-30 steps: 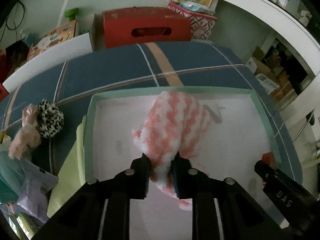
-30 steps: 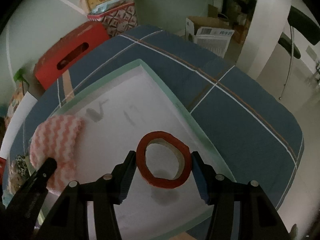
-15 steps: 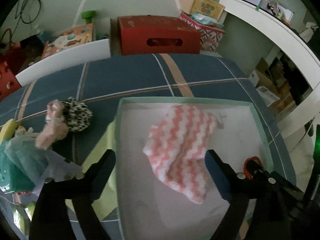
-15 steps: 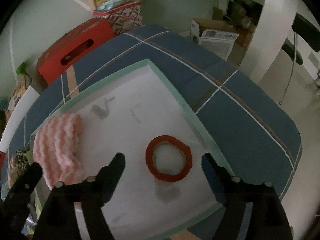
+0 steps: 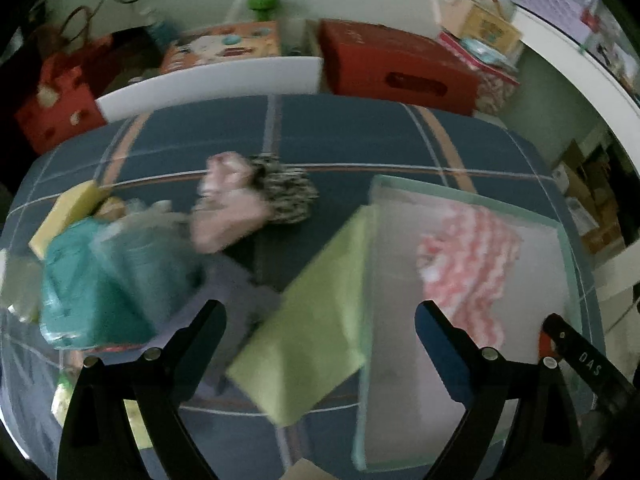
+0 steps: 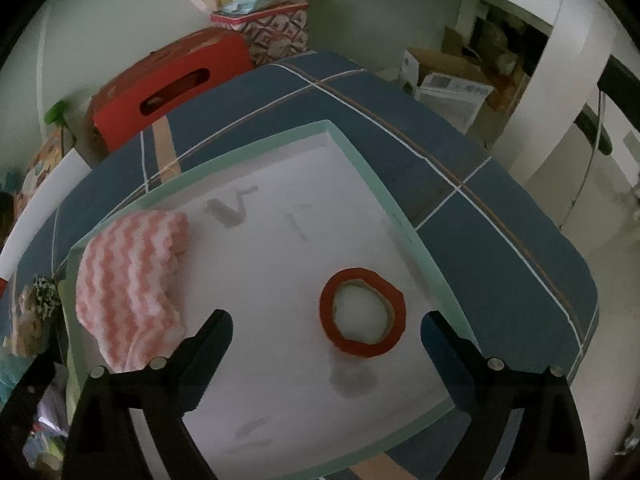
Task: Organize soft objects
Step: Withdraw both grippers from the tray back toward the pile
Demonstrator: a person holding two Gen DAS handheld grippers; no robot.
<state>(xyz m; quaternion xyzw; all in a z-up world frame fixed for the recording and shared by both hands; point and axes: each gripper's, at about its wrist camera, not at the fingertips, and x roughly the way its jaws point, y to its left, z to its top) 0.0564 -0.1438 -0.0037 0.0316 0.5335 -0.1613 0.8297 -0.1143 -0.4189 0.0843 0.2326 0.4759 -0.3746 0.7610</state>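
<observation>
A pink-and-white zigzag cloth [image 5: 468, 264] lies flat in the left part of the shallow mint-rimmed tray [image 5: 560, 240]. My left gripper [image 5: 320, 320] is open and empty, left of the tray above a lime-green sheet [image 5: 312, 336]. In the right wrist view the same cloth [image 6: 128, 272] and a red ring [image 6: 360, 350] rest on the tray [image 6: 400, 216] floor. My right gripper [image 6: 326, 332] hangs above the ring, its jaws opening. The ring sits loose between the fingertips [image 6: 436, 328], untouched.
On the blue plaid cover left of the tray lie a leopard-print scrunchie [image 5: 288, 196], a pink soft item [image 5: 228, 208] and a teal bag [image 5: 104, 280]. A red box [image 5: 400, 72] and patterned boxes stand behind. The right gripper's finger [image 5: 580, 356] shows at the tray's near right.
The left gripper opened, let the zigzag cloth drop into the tray and swung left toward the pile. The right gripper opened off the red ring, which now lies in the tray.
</observation>
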